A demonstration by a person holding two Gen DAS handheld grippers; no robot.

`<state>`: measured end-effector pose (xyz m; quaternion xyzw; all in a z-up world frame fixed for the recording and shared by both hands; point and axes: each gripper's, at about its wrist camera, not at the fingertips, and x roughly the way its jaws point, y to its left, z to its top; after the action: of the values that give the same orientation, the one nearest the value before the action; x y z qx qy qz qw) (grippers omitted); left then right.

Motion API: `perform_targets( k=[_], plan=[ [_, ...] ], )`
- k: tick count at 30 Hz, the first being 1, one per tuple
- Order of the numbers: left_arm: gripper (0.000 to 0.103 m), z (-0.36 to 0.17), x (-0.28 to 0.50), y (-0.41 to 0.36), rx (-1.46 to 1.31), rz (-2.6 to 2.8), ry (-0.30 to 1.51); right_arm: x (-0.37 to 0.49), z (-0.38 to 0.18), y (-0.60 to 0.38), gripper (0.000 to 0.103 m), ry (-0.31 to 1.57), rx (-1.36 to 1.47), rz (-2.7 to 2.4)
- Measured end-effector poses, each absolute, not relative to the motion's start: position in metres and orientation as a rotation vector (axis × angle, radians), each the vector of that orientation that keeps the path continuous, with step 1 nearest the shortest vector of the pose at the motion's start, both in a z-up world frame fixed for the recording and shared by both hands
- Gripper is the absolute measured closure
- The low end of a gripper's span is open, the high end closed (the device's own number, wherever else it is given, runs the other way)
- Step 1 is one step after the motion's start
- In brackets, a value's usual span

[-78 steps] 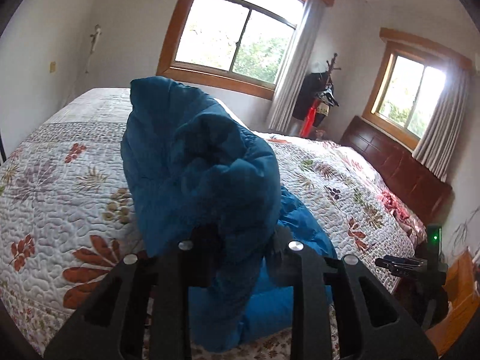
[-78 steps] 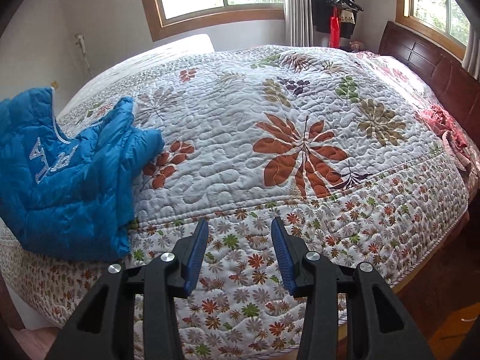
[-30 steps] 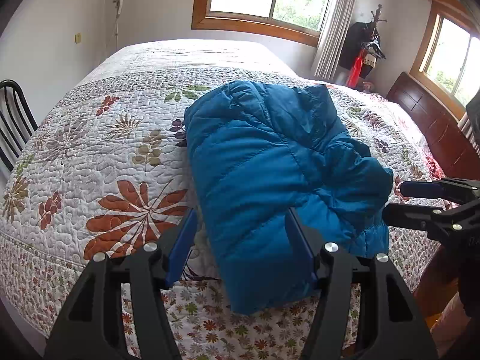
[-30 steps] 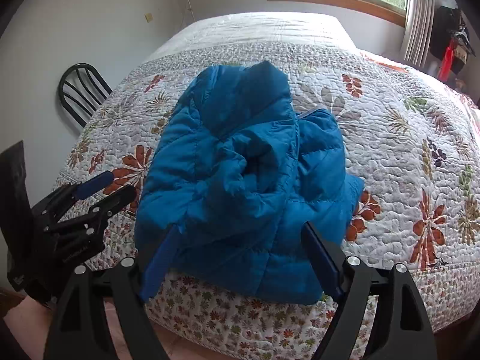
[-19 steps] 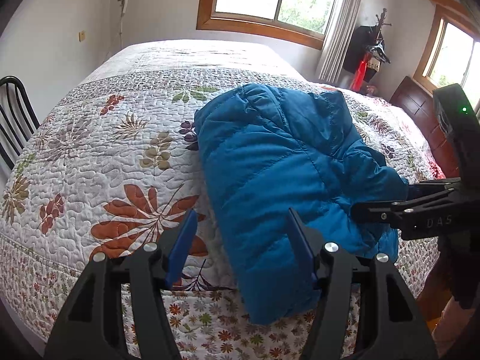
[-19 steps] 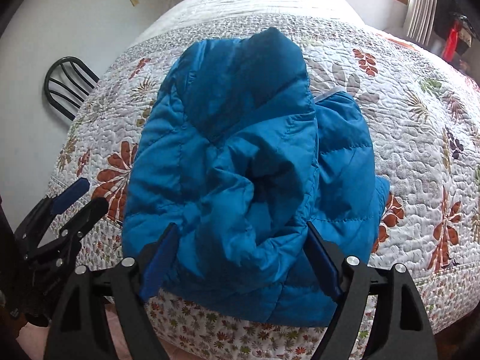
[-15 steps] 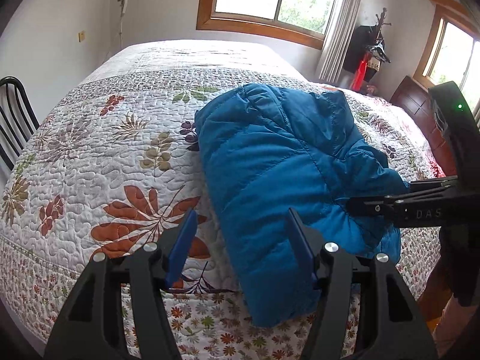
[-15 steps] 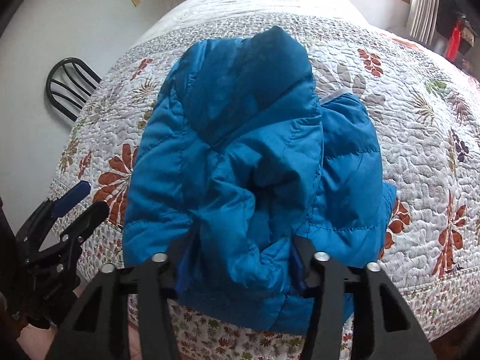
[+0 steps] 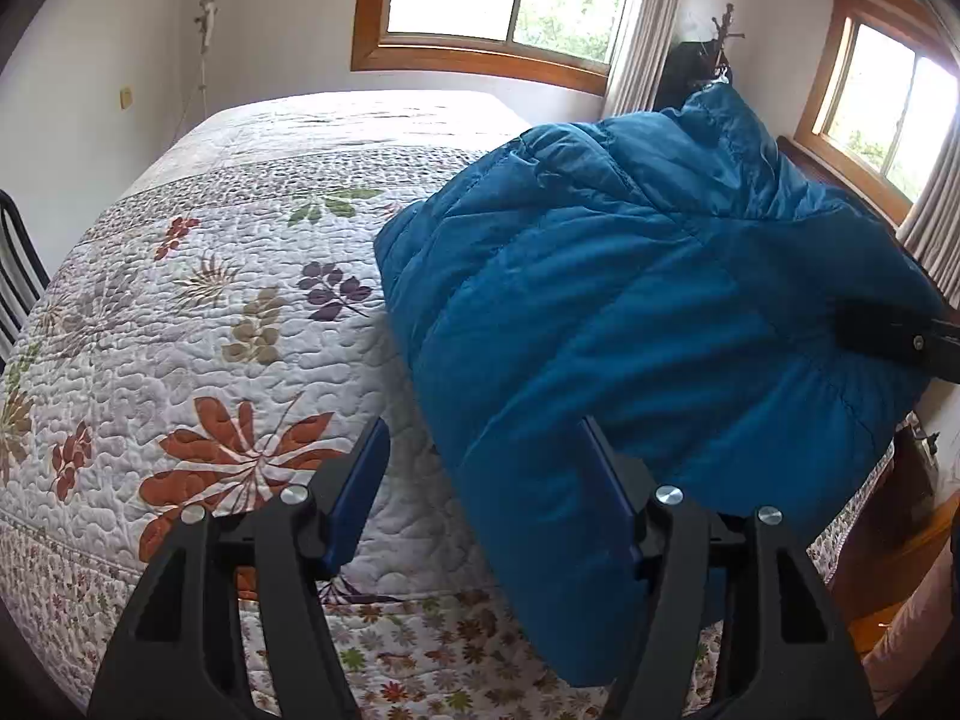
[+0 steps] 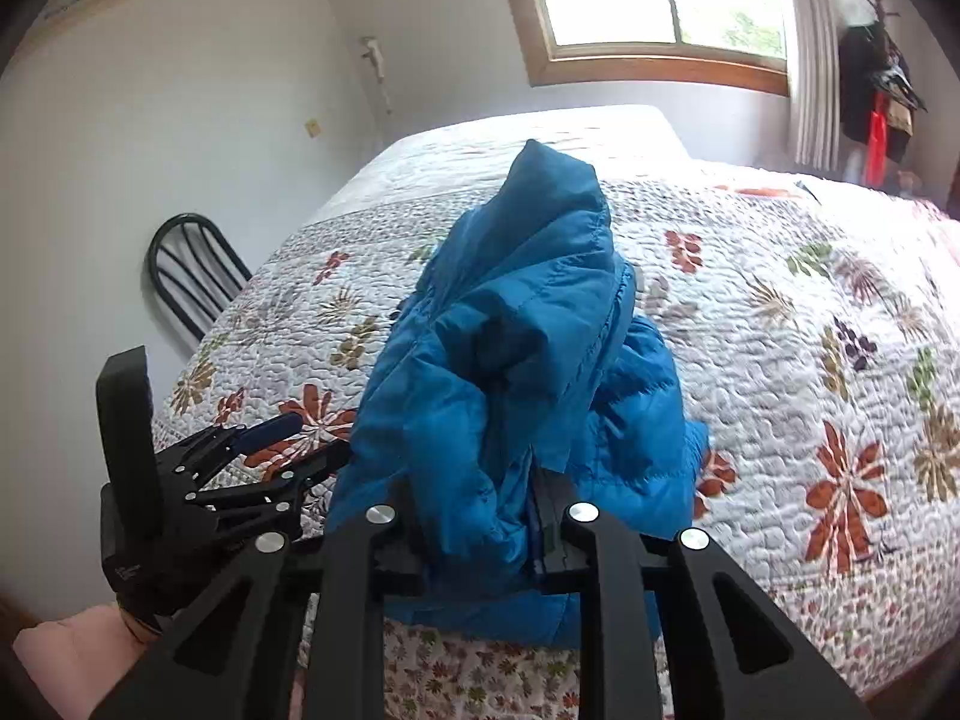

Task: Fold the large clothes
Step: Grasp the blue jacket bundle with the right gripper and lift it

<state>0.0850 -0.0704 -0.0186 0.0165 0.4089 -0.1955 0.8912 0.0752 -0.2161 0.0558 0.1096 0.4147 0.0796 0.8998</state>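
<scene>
Blue puffer jacket (image 10: 528, 372), quilted, bunched into a heap near the close edge of the bed, one side lifted off the quilt (image 10: 780, 324); its lower hem hangs over the bed's edge in the left wrist view (image 9: 600, 360)

Right gripper (image 10: 474, 516): jaws have just been closing and now pinch a thick fold of the jacket, fabric bulging up and out above the fingers. In the left wrist view one black finger of it (image 9: 888, 339) presses into the jacket's right side, and the cloth rises in a ridge toward it

Left gripper (image 9: 480, 480): jaws have just been opening a little and stand apart; blue pads visible. Right pad (image 9: 606, 480) lies against or just beside the jacket's left border, whether touching I cannot tell; left pad over bare quilt. Nothing pinched. From the right wrist view the same gripper (image 10: 288, 450) sits at the jacket's left flank, low at the bed's edge, a pink-sleeved arm (image 10: 78, 642) behind it

Quilt: white, stitched, with rust, green and purple leaf prints, small-flower border hanging down the side

Surroundings: black metal chair (image 10: 192, 270) against the wall left of the bed; wood-framed window (image 9: 498, 0) behind the bed, a second (image 9: 888, 114) to the right with grey curtains; dark garments and something red hanging on a coat stand (image 10: 876, 96) in the far corner; dark wooden headboard (image 9: 810, 162) partly hidden behind the raised jacket
</scene>
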Motion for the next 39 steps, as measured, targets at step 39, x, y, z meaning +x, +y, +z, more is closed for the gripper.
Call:
perform_targets(
  k=[39],
  plan=[
    [0.036, -0.05, 0.042, -0.137, 0.099, -0.6, 0.906, 0.06, -0.023, -0.27, 0.095, 1.01, 0.228, 0.15]
  ],
)
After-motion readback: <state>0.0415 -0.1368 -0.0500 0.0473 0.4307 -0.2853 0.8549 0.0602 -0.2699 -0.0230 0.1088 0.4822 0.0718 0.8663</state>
